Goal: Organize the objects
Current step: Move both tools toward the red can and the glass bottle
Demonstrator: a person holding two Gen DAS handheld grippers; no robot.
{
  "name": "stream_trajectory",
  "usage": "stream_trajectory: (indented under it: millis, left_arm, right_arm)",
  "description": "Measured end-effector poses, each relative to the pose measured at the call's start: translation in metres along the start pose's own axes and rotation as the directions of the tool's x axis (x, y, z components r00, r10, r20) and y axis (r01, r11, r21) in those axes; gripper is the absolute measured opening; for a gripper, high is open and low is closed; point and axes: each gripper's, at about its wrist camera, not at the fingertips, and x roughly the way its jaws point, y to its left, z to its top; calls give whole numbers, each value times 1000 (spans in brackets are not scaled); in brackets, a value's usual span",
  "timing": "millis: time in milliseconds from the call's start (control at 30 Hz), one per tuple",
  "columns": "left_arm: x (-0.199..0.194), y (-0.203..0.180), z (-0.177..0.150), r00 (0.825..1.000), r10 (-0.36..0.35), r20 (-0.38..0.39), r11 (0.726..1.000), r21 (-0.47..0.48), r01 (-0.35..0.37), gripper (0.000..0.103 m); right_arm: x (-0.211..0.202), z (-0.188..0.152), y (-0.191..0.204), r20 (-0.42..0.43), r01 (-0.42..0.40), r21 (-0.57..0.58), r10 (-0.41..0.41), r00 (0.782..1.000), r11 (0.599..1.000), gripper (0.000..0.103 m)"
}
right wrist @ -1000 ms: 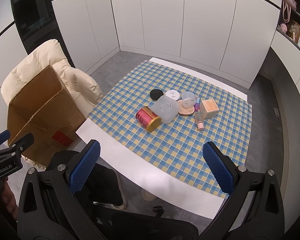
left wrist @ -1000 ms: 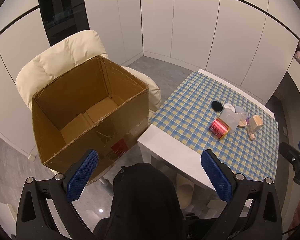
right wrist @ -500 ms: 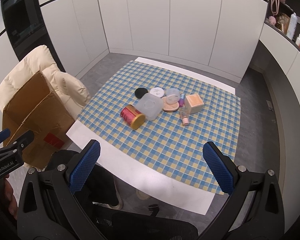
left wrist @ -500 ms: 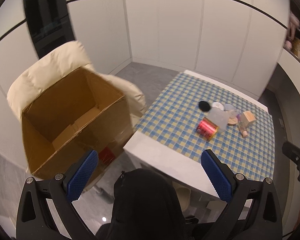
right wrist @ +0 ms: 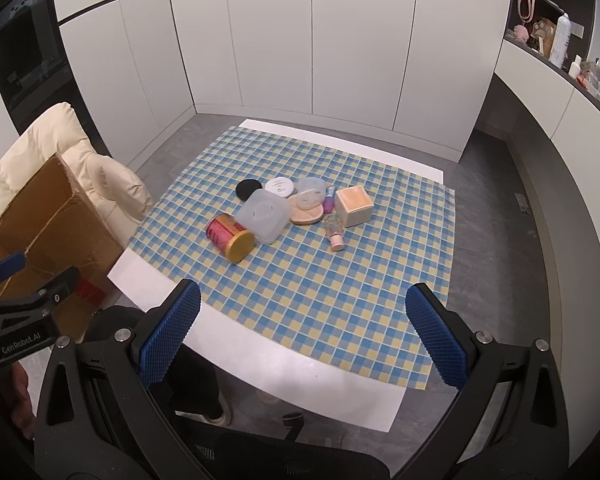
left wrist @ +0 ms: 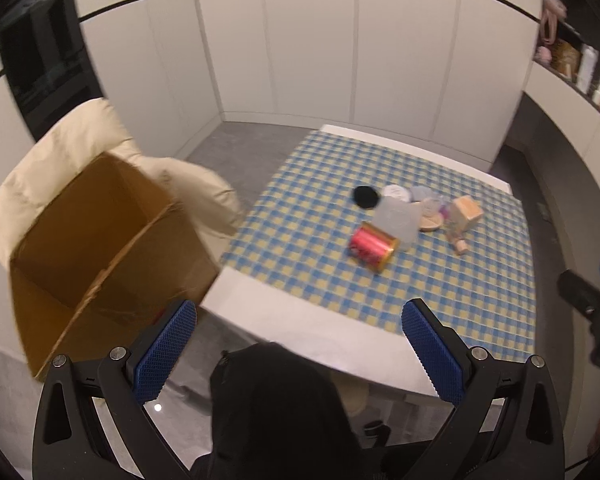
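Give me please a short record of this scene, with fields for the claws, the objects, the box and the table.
left claw: open, holding nothing
right claw: open, holding nothing
objects: red can lying on its side, clear plastic container, black round lid, beige cube box, small bottle lying down
cardboard box: open, on the cream armchair
table: white, with a checked cloth

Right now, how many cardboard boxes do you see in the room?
1. The open cardboard box rests against the cream armchair, left of the table. It looks empty, though its floor is partly hidden. Other boxes outside the views cannot be excluded.
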Motion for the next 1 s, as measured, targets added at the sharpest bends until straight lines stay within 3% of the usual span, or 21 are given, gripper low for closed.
stream_trajectory:
  millis: [267,433,833,1000]
  left_arm:
    - [24,-19,12,997,-65,-40,996,54,67,102]
    - [42,-30,31,997,-66,-28,994,84,68,102]
    - [108,-61,47,992,-79,-98,981,169,95,102]
    - [143,-77,49,993,-62,-103,975,208,83,102]
  right_arm:
    - [22,5,-8,-24,24,-16,-24,999,1000,103]
    - [43,16,-11,-58,43,-14,-43,997,999,103]
    - [118,34,-25,-155,32,-19,-34,987,999,103]
    - [155,31,-27,-209,12,8,-10,978,1000,96]
